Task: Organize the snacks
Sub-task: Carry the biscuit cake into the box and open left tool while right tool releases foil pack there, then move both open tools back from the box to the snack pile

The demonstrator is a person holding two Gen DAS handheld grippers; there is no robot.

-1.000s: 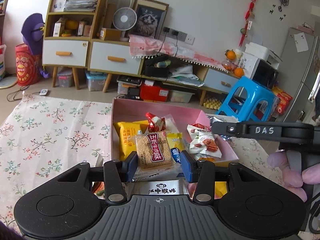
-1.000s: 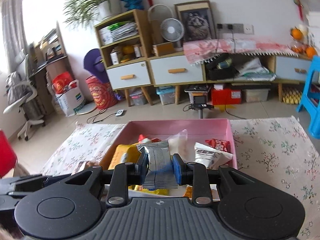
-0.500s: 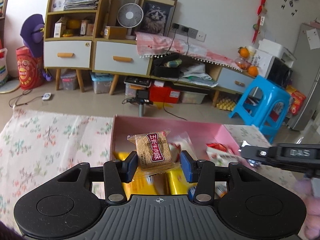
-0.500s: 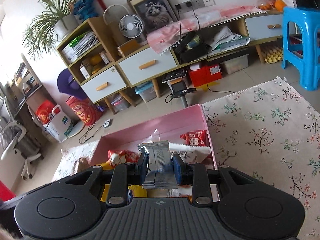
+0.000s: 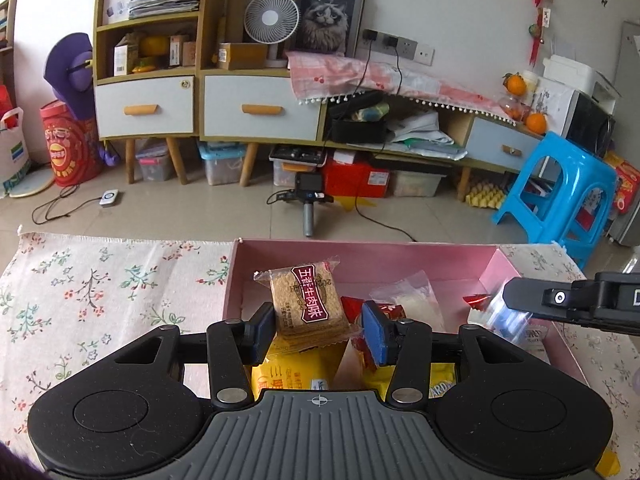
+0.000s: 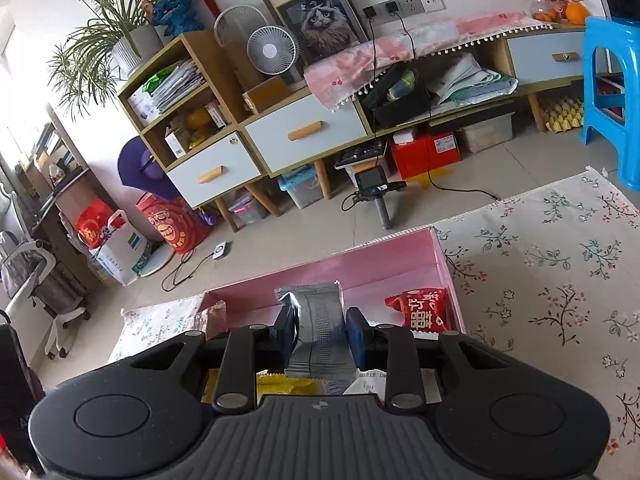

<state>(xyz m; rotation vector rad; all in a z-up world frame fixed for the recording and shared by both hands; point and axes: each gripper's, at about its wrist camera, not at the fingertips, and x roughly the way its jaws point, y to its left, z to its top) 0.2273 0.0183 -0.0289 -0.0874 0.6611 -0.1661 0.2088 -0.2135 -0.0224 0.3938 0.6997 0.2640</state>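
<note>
An open pink box (image 5: 360, 254) lies on the floral cloth with several snack packets inside. My left gripper (image 5: 319, 322) hovers over its near left part, jaws opening. A brown cracker packet (image 5: 306, 304) with a maroon label stands between them, leaning on the left pad; a gap shows at the blue right pad. My right gripper (image 6: 320, 328) is over the box's (image 6: 360, 268) right half, holding a silver packet (image 6: 316, 308) upright; its jaws are starting to open, pads still touching. In the left wrist view its fingers (image 5: 532, 298) reach in from the right.
Yellow packets (image 5: 296, 368) and a red packet (image 6: 420, 308) lie in the box. Floral cloth (image 5: 100, 288) spreads on both sides of it (image 6: 560, 260). Beyond the table are a small camera tripod (image 5: 308, 192), a blue stool (image 5: 560, 192) and low cabinets.
Both grippers moved forward over the box with their packets. The left jaws widened and the right pad came off the cracker packet. The right gripper rolled.
</note>
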